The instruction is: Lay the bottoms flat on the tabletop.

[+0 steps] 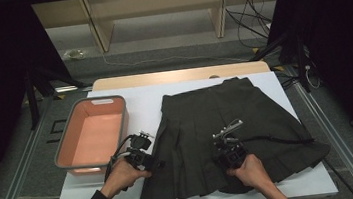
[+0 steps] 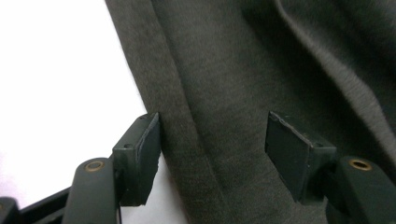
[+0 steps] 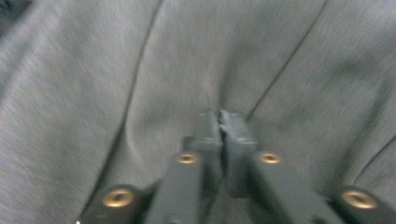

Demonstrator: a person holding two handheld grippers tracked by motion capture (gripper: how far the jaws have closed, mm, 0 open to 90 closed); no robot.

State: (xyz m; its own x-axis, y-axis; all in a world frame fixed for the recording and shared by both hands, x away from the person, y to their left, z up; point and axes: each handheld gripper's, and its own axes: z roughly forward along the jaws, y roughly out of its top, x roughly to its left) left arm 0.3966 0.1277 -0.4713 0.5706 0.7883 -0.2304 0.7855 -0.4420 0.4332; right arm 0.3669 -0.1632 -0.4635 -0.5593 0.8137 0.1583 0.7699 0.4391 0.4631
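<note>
A dark pleated skirt (image 1: 227, 119) lies spread flat on the white table (image 1: 139, 101). My left gripper (image 1: 152, 163) sits at the skirt's left edge near the hem, open. In the left gripper view its jaws (image 2: 212, 123) straddle the folded edge of the skirt (image 2: 233, 70), one pad over white table, the other over cloth, neither pressing. My right gripper (image 1: 228, 149) rests on the skirt's lower middle. In the right gripper view its jaws (image 3: 219, 114) are shut, and creases in the skirt (image 3: 93, 93) run into the tips, which pinch a small fold of it.
A pink bin with a grey rim (image 1: 68, 142) stands on the table's left side, close to my left hand. Bare white table (image 1: 109, 192) shows in front of the bin. The right gripper's cable (image 1: 280, 140) trails across the skirt.
</note>
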